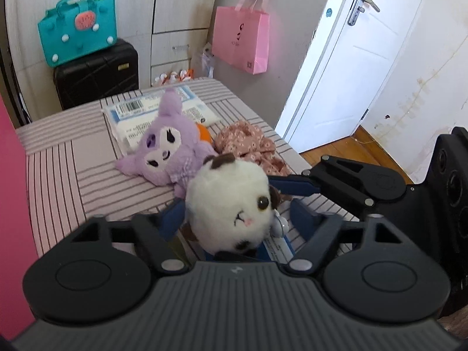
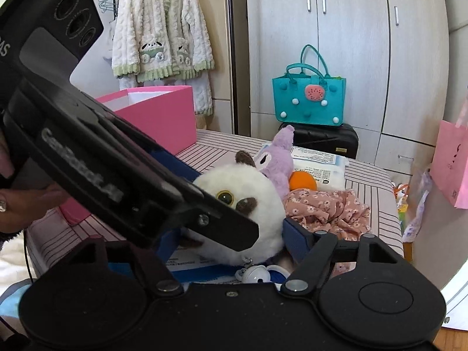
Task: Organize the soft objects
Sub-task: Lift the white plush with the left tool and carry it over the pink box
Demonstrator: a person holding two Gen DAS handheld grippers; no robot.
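A round white plush with brown patches (image 1: 228,204) sits between the blue fingers of my left gripper (image 1: 237,219), which closes on its sides just above the striped bed (image 1: 58,181). My right gripper (image 2: 231,234) also has the white plush (image 2: 251,193) between its fingers; its right finger (image 1: 292,185) touches the plush from the right in the left wrist view. A purple plush (image 1: 169,149) lies behind, with an orange ball (image 1: 203,133) and a pink floral cloth (image 1: 251,143) beside it. A pink box (image 2: 158,114) stands on the bed at the left.
A white plastic packet (image 1: 163,111) lies at the bed's far end. A teal felt bag (image 1: 77,32) sits on a black suitcase (image 1: 96,73). A pink paper bag (image 1: 241,39) hangs on the wall. A white door (image 1: 345,67) stands right of the bed.
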